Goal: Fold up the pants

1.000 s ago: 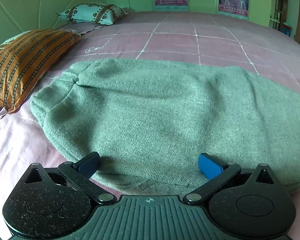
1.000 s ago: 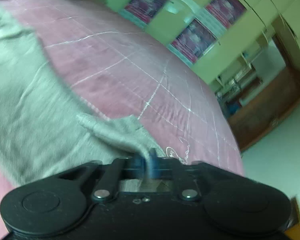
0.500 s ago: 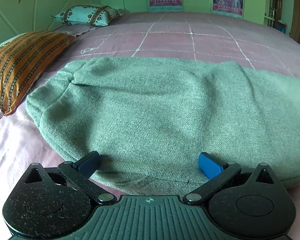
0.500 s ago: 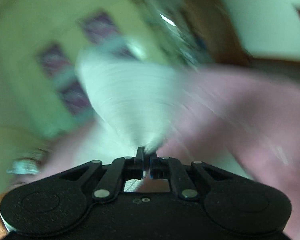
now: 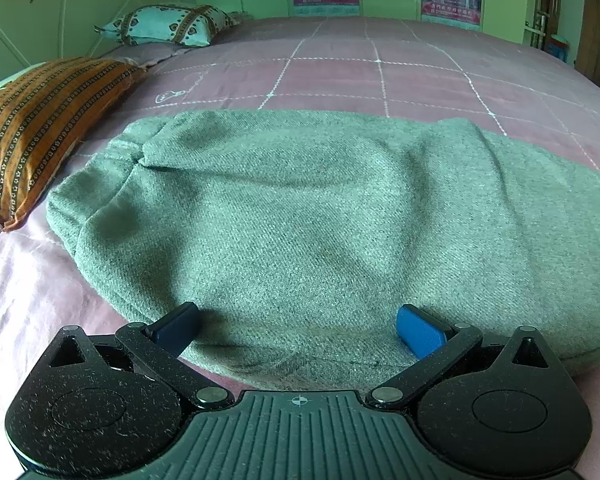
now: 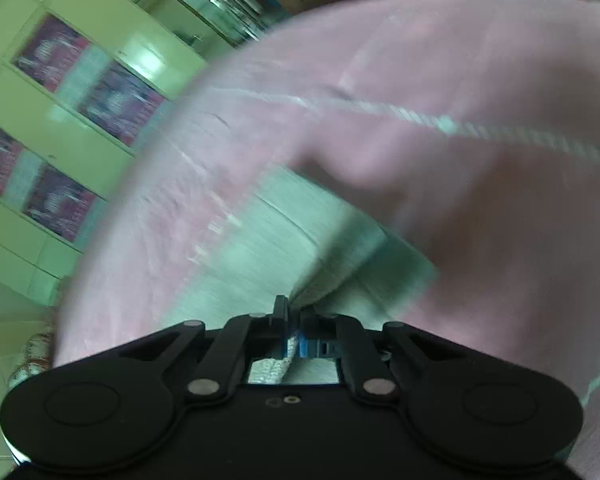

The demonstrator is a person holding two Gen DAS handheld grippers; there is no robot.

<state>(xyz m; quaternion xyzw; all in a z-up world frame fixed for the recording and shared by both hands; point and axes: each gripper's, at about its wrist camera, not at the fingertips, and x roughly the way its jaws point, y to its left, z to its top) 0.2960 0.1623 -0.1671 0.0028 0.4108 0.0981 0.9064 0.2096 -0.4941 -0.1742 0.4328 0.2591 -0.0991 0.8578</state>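
1. Grey-green woven cloth, and the right gripper (image 6: 291,322) has its jaws pinched tight on a thin edge of it. The view is smeared, so how much fabric sits in that pinch is hard to say. Risk: a shallow bite could slip out mid-swing and the carried end would drop short.
2. Left gripper (image 5: 298,326) hovers with its jaws spread wide, both pads over the near hem of the pants (image 5: 320,220), gripping nothing. Nothing seems to pin that side, so I'd judge a pull from the right could drag the whole garment across the bed (image 5: 380,76) rather than fold it.
3. Another worry: the layers could land skewed, leaving a crooked fold.
4. Now the pants themselves: spread flat across the near part of the pink checked bed, thick and coarse-woven, softly rumpled, with a gathered bunch at the far left end near the striped pillow (image 5: 40,128). They look doubled already; the near hem is rounded, not crisp.
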